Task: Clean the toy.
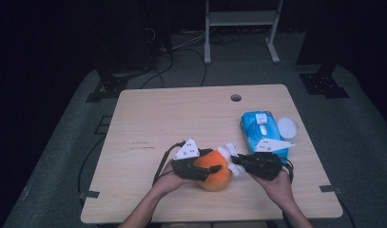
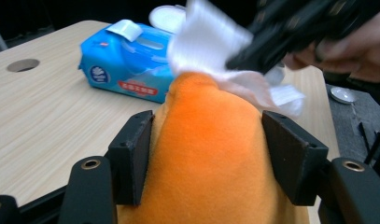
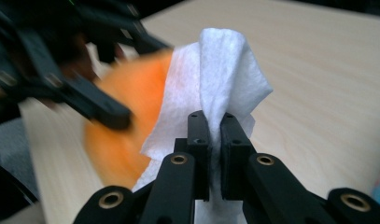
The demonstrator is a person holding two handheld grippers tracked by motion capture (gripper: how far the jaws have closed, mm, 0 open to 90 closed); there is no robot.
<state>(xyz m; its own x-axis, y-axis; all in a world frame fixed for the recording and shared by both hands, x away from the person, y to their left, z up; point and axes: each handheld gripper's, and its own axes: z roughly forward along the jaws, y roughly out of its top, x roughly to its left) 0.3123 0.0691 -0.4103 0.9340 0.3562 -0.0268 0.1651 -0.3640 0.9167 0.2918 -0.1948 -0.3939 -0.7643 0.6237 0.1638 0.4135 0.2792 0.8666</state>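
Orange plush sits at the near edge of the surface, clamped in our left tool. Our right tool pinches a wipe against it. Risk: soft fabric yields under wiping pressure, and the plush may slip free.

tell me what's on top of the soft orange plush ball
A crumpled white wipe lies on the orange plush ball, pinched by the right gripper. The plush beneath the wipe is hidden.

One orange plush toy, one wipe, one wipes pack.
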